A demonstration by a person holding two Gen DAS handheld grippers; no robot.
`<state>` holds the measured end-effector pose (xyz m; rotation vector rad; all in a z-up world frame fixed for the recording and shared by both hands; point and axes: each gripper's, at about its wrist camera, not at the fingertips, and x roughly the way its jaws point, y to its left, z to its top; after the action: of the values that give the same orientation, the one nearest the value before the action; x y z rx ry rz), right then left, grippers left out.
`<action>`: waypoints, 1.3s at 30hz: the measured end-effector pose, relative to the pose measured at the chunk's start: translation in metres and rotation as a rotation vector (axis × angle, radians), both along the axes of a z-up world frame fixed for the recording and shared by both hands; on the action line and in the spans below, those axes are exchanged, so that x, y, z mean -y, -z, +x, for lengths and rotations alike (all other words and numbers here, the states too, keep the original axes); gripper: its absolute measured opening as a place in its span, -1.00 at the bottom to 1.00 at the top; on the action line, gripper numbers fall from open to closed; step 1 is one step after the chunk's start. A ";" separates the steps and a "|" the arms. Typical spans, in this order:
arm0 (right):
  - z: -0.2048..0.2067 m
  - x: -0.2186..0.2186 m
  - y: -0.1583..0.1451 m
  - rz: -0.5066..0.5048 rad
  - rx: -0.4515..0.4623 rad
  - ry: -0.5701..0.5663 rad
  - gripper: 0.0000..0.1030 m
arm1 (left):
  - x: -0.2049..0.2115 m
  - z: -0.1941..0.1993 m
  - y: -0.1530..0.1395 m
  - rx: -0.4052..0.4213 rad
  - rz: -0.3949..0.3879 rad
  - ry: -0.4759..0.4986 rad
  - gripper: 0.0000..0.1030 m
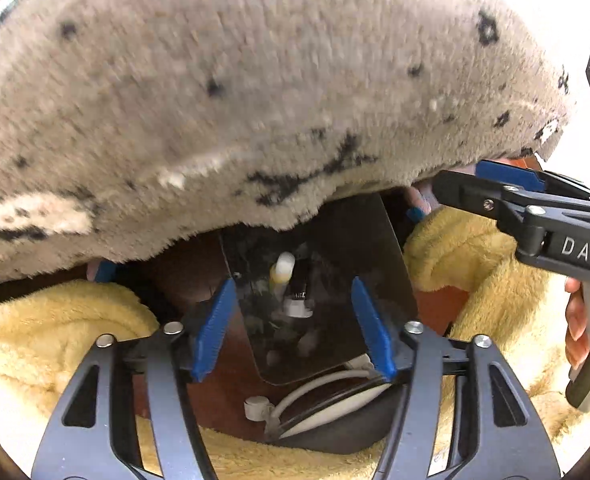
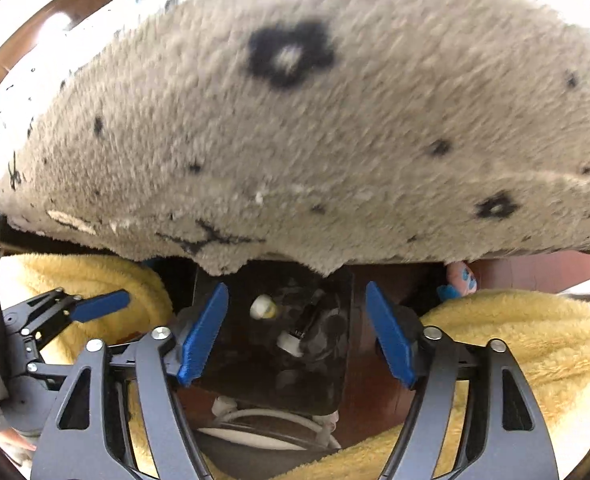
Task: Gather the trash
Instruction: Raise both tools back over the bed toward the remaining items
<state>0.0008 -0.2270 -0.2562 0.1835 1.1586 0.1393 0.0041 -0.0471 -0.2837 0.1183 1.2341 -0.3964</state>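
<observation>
Left wrist: both tongs agape, empty.

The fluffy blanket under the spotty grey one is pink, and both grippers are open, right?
Not quite. The fluffy blanket under the spotty grey one is yellow, not pink, as the right wrist view shows. Both the left gripper and right gripper are open.

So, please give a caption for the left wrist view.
Open left gripper above a black bin between yellow blankets.
</observation>
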 end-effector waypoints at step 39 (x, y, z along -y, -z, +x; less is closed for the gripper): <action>0.151 -0.019 -0.111 -0.115 0.337 -0.056 0.82 | -0.070 0.175 -0.138 0.362 0.066 -0.181 0.44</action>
<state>0.1519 -0.2076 -0.1456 0.0237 0.8332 0.1466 0.1794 0.0231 -0.1455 0.1278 0.8914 -0.1664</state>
